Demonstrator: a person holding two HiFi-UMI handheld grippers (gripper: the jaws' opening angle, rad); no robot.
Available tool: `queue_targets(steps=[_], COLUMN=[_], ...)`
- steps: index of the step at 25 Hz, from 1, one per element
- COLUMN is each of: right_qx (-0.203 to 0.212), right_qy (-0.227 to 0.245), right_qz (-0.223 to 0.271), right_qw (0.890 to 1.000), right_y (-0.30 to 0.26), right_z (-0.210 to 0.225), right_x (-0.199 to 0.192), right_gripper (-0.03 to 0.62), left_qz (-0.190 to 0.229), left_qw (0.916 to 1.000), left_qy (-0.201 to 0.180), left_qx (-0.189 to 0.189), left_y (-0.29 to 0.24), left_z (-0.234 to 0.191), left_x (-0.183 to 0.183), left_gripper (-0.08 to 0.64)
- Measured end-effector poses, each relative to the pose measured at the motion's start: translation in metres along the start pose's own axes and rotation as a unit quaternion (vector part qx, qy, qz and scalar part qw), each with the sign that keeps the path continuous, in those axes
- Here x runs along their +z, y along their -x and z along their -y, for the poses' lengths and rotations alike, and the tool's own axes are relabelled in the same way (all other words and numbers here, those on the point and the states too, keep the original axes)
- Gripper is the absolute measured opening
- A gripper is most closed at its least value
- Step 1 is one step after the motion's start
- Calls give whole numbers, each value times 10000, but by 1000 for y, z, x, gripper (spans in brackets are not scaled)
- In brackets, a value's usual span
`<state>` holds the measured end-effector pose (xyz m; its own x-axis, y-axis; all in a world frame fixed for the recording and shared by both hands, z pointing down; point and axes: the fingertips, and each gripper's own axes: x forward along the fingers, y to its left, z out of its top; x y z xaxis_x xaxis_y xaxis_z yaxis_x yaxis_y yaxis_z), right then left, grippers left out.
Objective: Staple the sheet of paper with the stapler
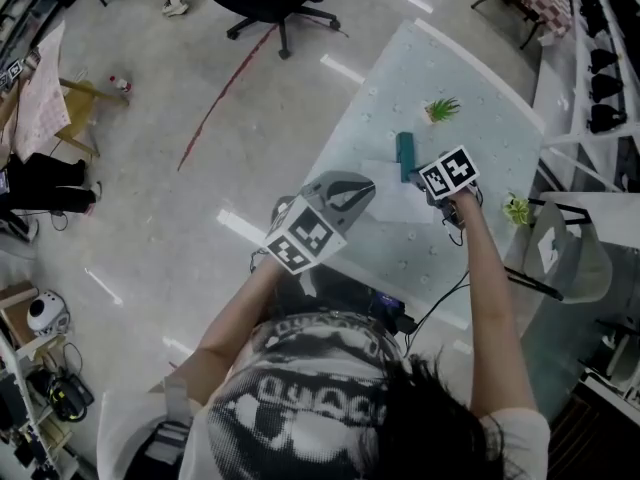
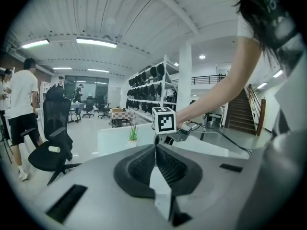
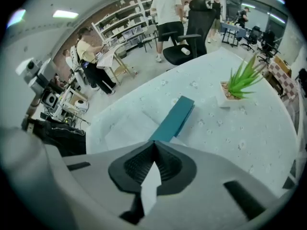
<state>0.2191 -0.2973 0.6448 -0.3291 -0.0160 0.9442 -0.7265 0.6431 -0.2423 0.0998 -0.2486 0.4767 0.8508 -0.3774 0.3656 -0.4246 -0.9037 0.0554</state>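
Left gripper (image 1: 350, 193): centre of the head view, at the tabletop's (image 1: 400, 68) lower-left edge; its 2 jaws are pressed together with nothing between them.
Sheet of paper (image 1: 385, 186): flat on the tabletop, just right of the left gripper.
Stapler (image 1: 405, 156): teal, lying with its lower end on the sheet.
Right gripper (image 1: 440, 183): just right of the stapler, pointing steeply down; jaws together, empty.
Plant (image 1: 441, 109): small, upper right of the stapler, apart from it.

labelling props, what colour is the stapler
Teal; the stapler shows best in the right gripper view.
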Motion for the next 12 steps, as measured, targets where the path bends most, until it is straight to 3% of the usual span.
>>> queue_targets(steps=[5,12], right_qx=[-390,-1045], right_qy=[-584,-1231], right_qz=[999,2225], right_qw=[9925,9615], right_y=[22,46], right_z=[0,-44], right_x=[4,-10], right_gripper=[4,3], left_qz=[19,-32], left_qw=[9998,9985], left_qy=[-133,-322], left_qx=[-133,-446], left_y=[12,38], left_z=[4,9], left_x=[2,-7], left_gripper=[6,6])
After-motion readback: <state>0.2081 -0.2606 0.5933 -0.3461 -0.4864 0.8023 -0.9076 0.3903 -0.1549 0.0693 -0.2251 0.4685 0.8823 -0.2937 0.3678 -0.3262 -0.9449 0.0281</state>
